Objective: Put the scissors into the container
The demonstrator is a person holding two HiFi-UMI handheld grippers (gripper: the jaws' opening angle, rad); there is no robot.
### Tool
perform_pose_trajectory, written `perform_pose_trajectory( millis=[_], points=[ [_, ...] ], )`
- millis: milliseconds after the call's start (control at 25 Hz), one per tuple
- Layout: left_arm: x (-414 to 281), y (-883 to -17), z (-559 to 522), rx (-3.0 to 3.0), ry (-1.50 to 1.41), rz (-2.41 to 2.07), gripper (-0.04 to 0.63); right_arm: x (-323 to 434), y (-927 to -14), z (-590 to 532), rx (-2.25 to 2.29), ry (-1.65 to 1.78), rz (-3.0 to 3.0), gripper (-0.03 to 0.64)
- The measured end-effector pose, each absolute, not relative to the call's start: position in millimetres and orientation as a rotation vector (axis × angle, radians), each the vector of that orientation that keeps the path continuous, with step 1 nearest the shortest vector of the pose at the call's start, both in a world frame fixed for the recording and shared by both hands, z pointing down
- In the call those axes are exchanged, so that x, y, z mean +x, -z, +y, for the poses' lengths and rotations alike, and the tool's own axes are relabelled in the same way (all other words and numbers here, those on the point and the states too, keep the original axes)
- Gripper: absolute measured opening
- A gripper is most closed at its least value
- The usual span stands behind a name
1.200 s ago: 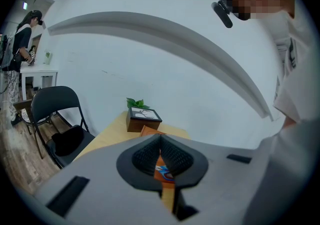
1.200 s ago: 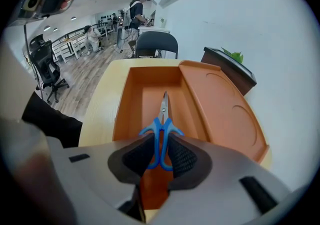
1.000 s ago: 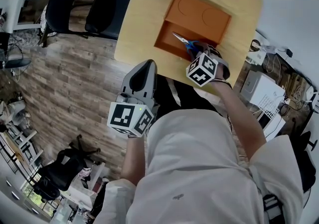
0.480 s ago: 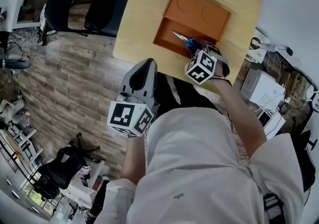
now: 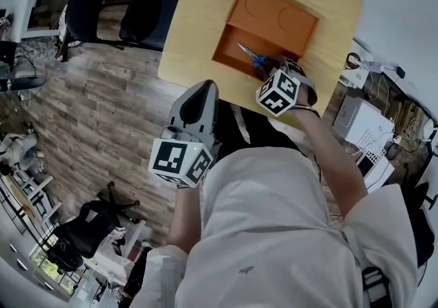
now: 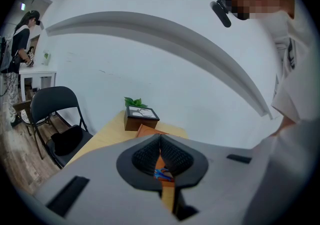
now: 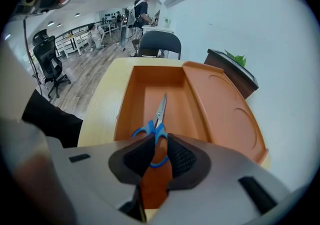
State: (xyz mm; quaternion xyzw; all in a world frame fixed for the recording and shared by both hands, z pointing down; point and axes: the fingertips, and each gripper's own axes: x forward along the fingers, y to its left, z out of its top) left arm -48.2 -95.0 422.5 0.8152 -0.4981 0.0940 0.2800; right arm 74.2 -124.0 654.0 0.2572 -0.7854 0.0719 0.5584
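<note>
The right gripper is clamped on the blue handle of the scissors, blades low in the container by the table's near edge. The left gripper is closed and empty. With so thin a hold, the scissors could swing and catch the rim.

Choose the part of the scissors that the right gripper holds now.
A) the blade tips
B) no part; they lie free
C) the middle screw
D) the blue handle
D: in the right gripper view, the right gripper is closed on the blue handle of the scissors, and the blades point away over the container.
</note>
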Motion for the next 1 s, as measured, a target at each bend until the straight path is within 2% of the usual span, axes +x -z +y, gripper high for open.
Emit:
perform_pose_trajectory(
  millis=[560,1000],
  points=[
    [-50.8,-414.9,-95.7,2.224,-0.266,-1.314,0.006,75.0,-638.8,-128.3,0.683,-0.285,-1.954,0.048],
    [-52.1,-407.0,-100.9,2.348,-0.300,-1.112,0.006,84.5,-596.3,-121.4,0.903,-0.328,-1.941,0.020]
  ],
)
